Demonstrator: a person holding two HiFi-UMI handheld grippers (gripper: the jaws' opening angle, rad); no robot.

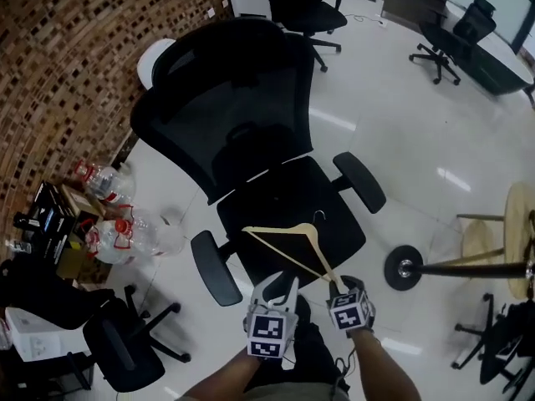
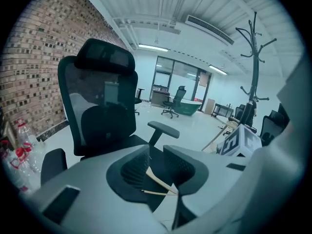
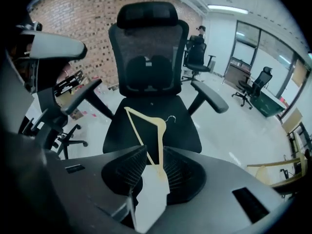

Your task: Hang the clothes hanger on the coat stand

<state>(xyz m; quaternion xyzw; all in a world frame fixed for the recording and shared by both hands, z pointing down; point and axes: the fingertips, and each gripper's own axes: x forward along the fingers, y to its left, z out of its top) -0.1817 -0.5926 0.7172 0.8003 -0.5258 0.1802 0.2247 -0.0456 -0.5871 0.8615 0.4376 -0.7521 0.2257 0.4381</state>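
Observation:
A pale wooden clothes hanger (image 1: 284, 245) with a metal hook hangs just above the black office chair's seat (image 1: 284, 195). My right gripper (image 1: 338, 286) is shut on one end of it. In the right gripper view the hanger (image 3: 146, 126) runs out from between the jaws (image 3: 155, 160) towards the chair back. My left gripper (image 1: 277, 284) stands open beside the right one, near the hanger's lower bar, not gripping it. Part of the hanger (image 2: 158, 181) shows beyond its jaws (image 2: 156, 167). The black coat stand (image 2: 253, 57) rises at the right; its round base (image 1: 407, 267) is on the floor.
The tall black office chair (image 1: 242, 115) stands right in front, armrests out to both sides. Water bottles (image 1: 117, 232) and boxes lie along the brick wall at left. A small black chair (image 1: 125, 341) is at lower left. A wooden stool (image 1: 514, 232) stands beside the coat stand.

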